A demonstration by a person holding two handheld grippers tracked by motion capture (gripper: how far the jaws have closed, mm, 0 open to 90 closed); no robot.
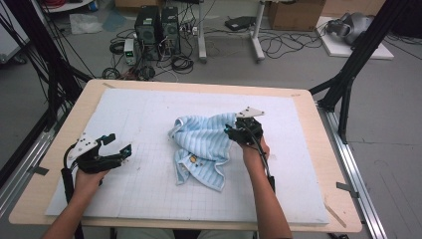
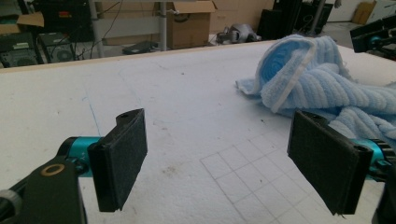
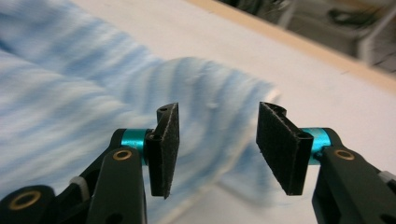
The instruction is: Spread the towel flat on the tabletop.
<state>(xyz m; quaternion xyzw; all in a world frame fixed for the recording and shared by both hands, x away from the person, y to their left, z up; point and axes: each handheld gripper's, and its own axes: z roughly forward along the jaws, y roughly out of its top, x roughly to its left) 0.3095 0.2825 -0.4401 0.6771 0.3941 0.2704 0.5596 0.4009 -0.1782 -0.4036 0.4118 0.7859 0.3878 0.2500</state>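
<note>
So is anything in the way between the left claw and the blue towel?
No, nothing visible. Bare white mat lies between the open left claw and the crumpled blue striped towel. The right claw is at the towel's far side.

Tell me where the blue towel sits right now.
In the high view the blue towel lies crumpled mid-mat, its right edge beside the right gripper, well apart from the left gripper.
</note>
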